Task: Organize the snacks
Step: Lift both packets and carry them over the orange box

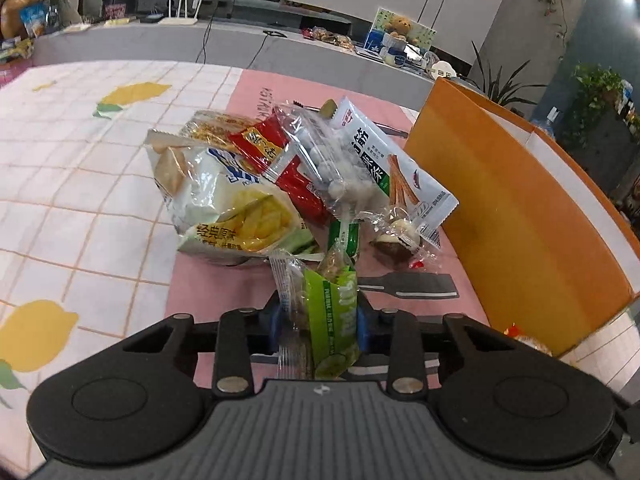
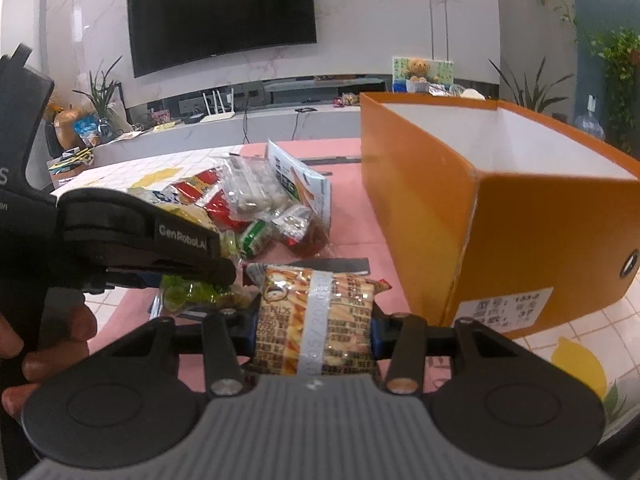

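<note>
My left gripper (image 1: pixel 320 320) is shut on a small green snack packet (image 1: pixel 334 308), its blue pads pressing both sides just above the pink mat. In the right wrist view the same left gripper (image 2: pixel 224 278) reaches in from the left with the green packet (image 2: pixel 192 294) in it. My right gripper (image 2: pixel 314 328) is shut on a brown and orange printed snack packet (image 2: pixel 316 312). A pile of mixed snack bags (image 1: pixel 260 184) (image 2: pixel 256 208) lies ahead of both grippers. The open orange box (image 1: pixel 520 208) (image 2: pixel 520 220) stands to the right of the pile.
A pink mat (image 1: pixel 256 92) covers part of a checked tablecloth with lemon prints (image 1: pixel 80 200). A flat black strip (image 1: pixel 408 284) lies on the mat near the box. A person's hand (image 2: pixel 44 336) holds the left gripper. Behind the table runs a low grey counter (image 1: pixel 160 40).
</note>
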